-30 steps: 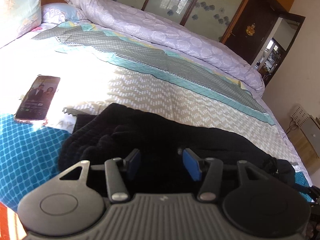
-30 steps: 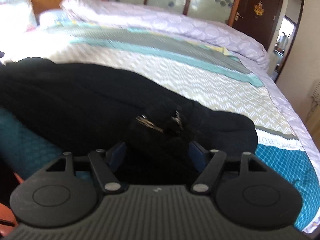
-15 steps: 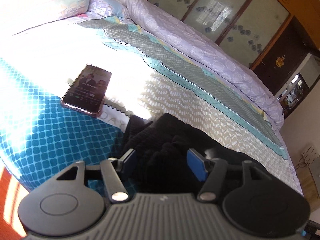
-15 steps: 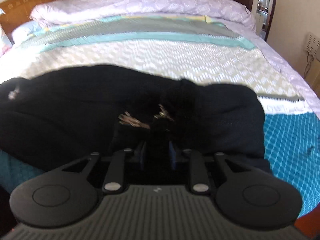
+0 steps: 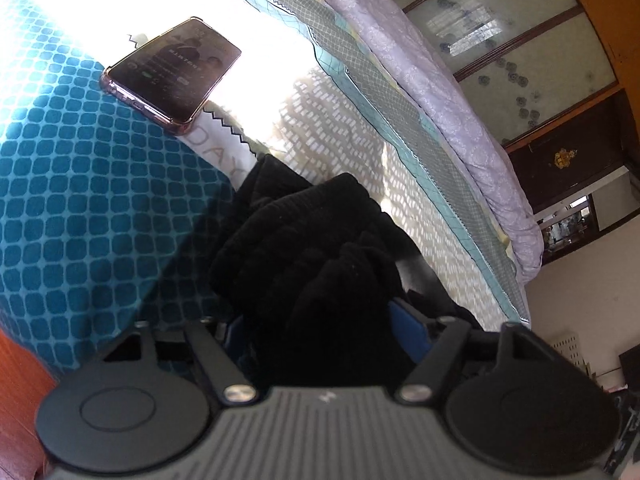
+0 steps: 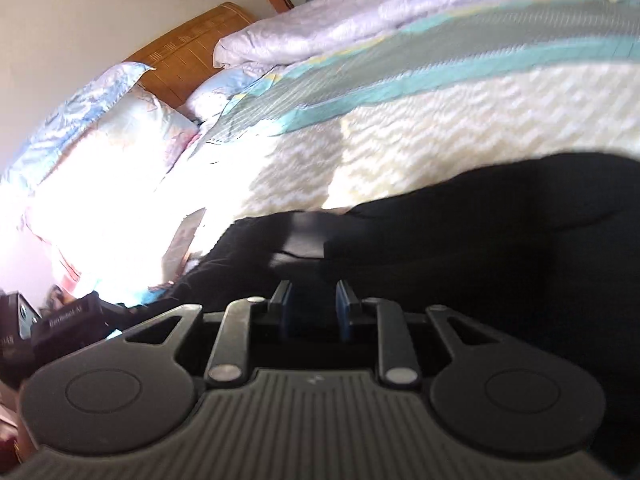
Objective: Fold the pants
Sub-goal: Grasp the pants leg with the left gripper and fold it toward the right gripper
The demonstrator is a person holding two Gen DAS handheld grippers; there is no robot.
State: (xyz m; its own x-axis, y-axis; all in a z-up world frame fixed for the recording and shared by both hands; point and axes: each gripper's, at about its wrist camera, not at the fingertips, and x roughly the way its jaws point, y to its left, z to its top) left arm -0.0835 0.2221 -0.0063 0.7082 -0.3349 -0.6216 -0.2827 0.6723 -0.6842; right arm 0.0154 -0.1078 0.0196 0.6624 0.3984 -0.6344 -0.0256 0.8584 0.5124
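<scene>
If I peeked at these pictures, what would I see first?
A big bunch of black pants heaped on the patterned bedspread, filling the gap between the left gripper's blue pads. Next, a phone with a lit screen lying up-left of the pants, beside a glaring patch of sunlight.

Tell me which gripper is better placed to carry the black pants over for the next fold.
Probably the right gripper: its jaws have just narrowed onto a fold of the black pants. The left gripper has bunched pants between its blue pads, but its jaws have just been widening, so its grip looks looser.
</scene>
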